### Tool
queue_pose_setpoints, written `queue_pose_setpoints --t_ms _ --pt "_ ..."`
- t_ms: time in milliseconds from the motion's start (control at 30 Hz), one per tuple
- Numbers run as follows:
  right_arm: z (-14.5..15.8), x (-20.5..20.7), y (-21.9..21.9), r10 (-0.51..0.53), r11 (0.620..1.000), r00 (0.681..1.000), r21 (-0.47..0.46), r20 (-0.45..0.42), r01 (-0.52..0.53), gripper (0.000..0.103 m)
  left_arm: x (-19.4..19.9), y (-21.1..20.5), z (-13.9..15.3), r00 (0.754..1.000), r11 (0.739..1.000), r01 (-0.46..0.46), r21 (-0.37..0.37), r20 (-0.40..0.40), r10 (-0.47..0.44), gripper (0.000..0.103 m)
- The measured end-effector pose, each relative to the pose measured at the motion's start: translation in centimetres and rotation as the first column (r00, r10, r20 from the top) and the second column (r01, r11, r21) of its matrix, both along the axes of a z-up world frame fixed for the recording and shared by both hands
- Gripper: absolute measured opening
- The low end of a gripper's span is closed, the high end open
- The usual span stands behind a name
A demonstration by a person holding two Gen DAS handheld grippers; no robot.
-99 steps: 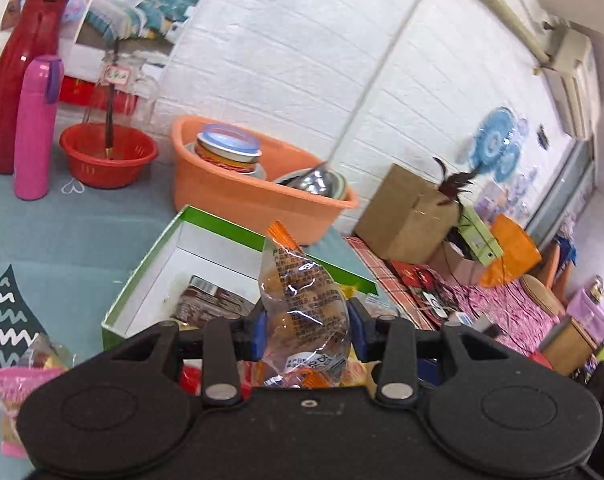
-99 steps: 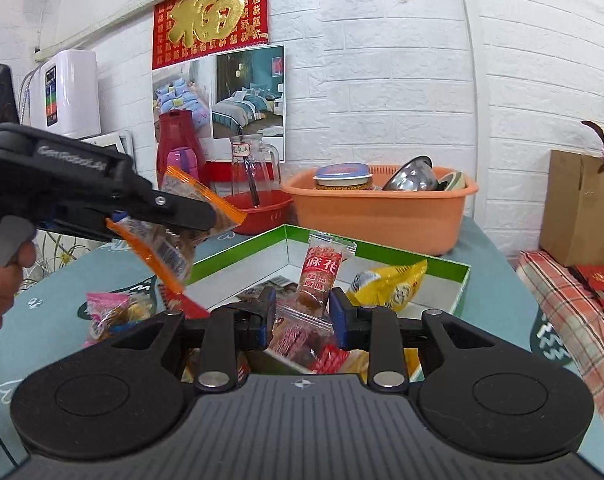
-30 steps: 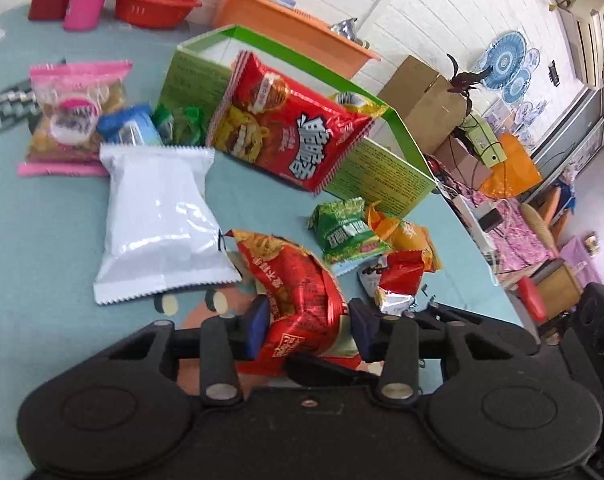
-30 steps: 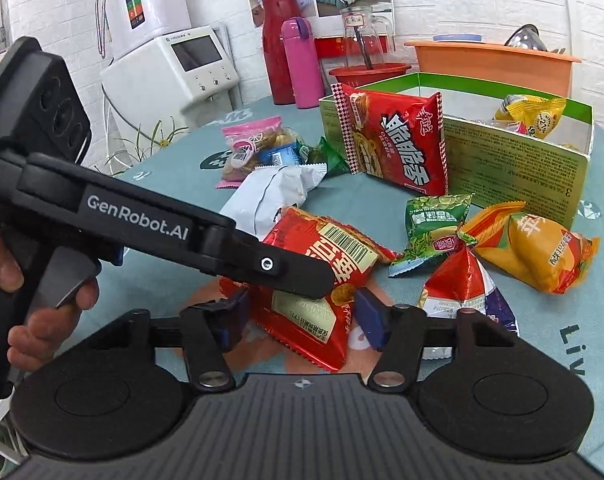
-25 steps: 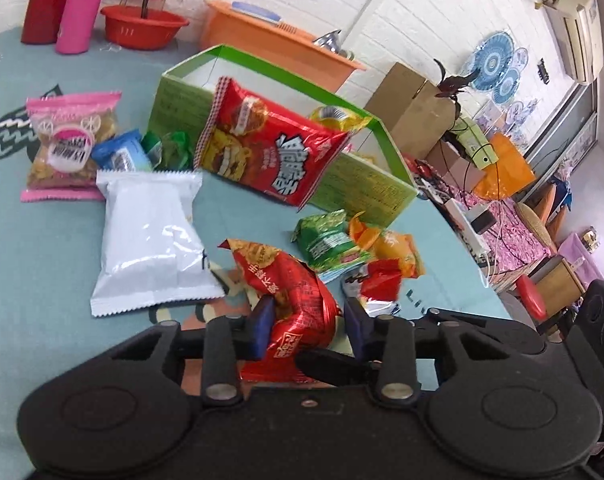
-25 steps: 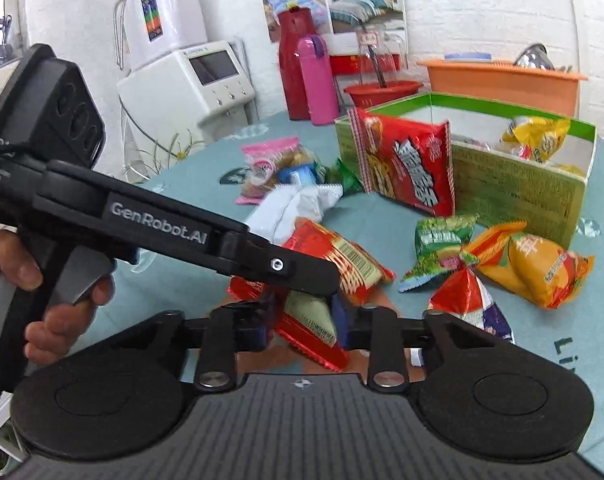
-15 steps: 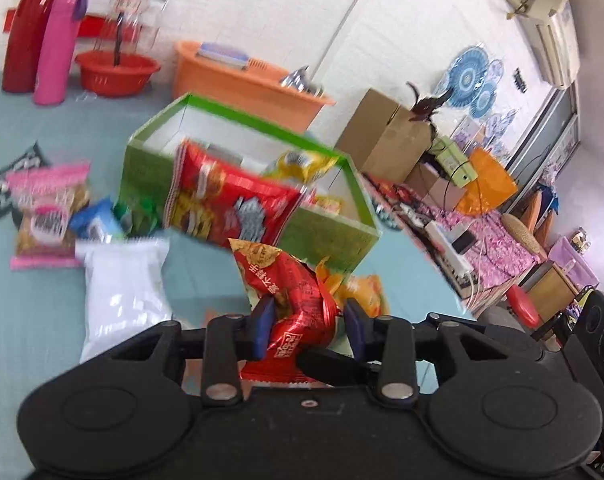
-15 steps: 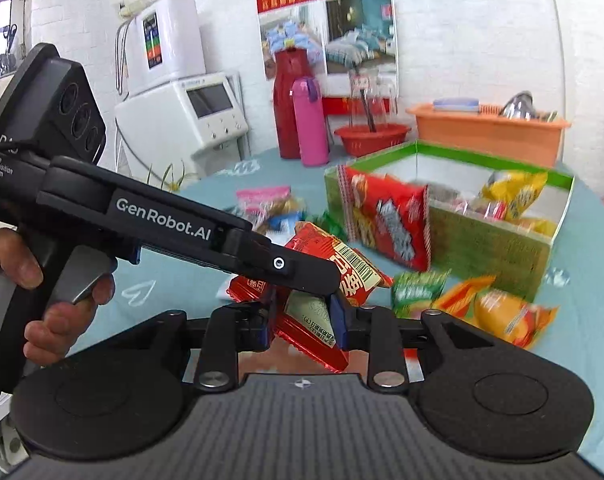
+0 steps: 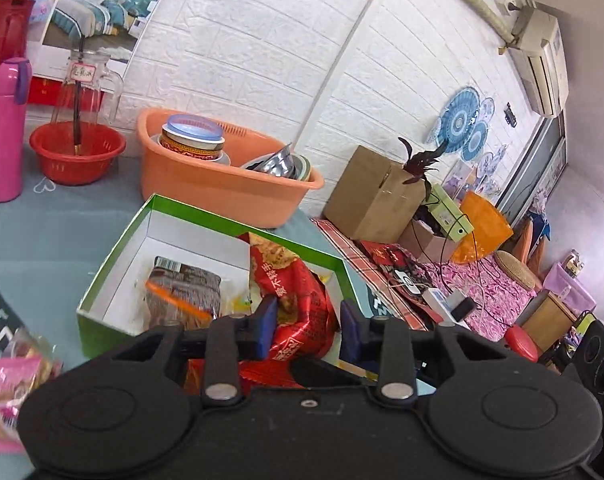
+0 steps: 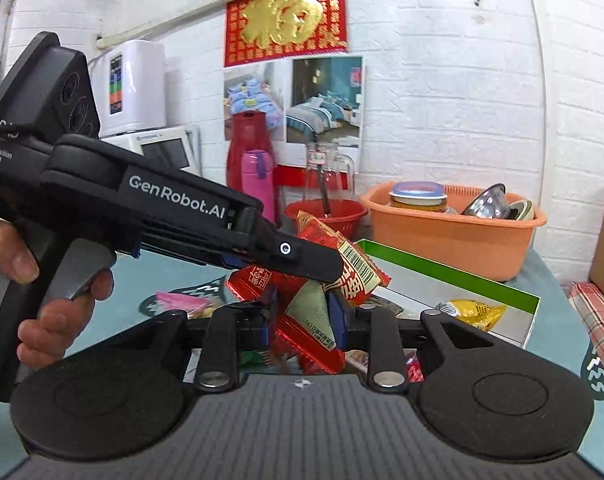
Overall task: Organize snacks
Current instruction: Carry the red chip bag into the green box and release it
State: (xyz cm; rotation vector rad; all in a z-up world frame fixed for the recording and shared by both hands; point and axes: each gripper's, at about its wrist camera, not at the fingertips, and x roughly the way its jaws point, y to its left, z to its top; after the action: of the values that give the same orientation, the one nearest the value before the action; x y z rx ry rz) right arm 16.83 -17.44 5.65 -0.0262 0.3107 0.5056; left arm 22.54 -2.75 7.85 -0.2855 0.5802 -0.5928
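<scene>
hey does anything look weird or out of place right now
One oddity: both tongs, left and right, pinch the same red snack packet above the green box, so it hangs crumpled between them.

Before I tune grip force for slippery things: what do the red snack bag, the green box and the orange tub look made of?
Red snack bag: glossy plastic or foil film, judging by its crinkles and bright glints; both tongs pinch it. Green box: printed cardboard, from its thin flat walls, white inside and sharp folded corners. Orange tub: moulded plastic, semi-matte, with a rolled rim and slotted vents.
</scene>
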Motion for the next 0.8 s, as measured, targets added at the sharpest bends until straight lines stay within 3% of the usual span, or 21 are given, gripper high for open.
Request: queue_pose_setpoints --t_ms 133,167,200,233,267,333,400,467,633,800 --pt "-0.9 3.0 -0.3 -0.019 1.0 0.999 0.002 -0.025 0.019 0.048 3.3 -0.5 -1.2 1.0 1.0 -0.003 0.024 0.005 0.003 0.057" --pt "-1.4 3.9 -0.3 -0.026 1.0 0.999 0.005 -0.035 0.027 0.048 4.0 -0.6 -1.6 1.0 0.999 -0.002 0.036 0.005 0.002 0.068" --pt "-1.9 4.8 -0.4 -0.037 0.999 0.998 0.007 -0.045 0.038 0.048 4.9 -0.8 -2.2 1.0 0.999 -0.002 0.053 -0.004 0.002 0.097" --pt "-2.6 5.8 -0.5 -0.056 0.998 0.997 0.005 -0.061 0.056 0.051 5.5 -0.8 -2.7 1.0 0.998 -0.01 0.069 -0.024 0.012 0.103" --pt "-3.2 6.7 -0.6 -0.081 0.997 0.994 -0.002 -0.079 0.081 0.064 5.8 -0.7 -3.1 0.999 0.996 -0.032 0.08 -0.041 0.036 0.103" --pt "-4.3 7.8 -0.9 -0.147 0.989 0.98 -0.032 -0.138 0.144 0.079 5.6 0.2 -3.7 0.997 0.996 -0.046 0.071 -0.06 0.051 0.103" --pt "-4.5 7.1 -2.1 -0.143 0.989 0.979 0.014 -0.144 0.147 0.082 4.6 1.2 -3.5 0.998 0.999 -0.036 0.04 -0.054 0.038 0.103" --pt "-4.2 5.7 -3.0 -0.128 0.988 0.983 0.067 -0.13 0.138 0.095 3.4 1.9 -2.9 0.997 0.998 -0.057 0.022 -0.046 0.058 0.103" --pt "-2.3 0.7 -4.0 -0.134 0.983 0.988 0.118 -0.082 0.143 0.103 -1.1 3.3 -1.5 0.992 0.993 -0.112 0.024 -0.05 0.114 0.103" --pt "-1.8 -3.9 -3.7 -0.113 0.986 0.99 0.11 -0.083 0.122 0.103 -5.9 5.0 -2.1 0.985 0.987 -0.16 0.035 -0.067 0.162 0.103"
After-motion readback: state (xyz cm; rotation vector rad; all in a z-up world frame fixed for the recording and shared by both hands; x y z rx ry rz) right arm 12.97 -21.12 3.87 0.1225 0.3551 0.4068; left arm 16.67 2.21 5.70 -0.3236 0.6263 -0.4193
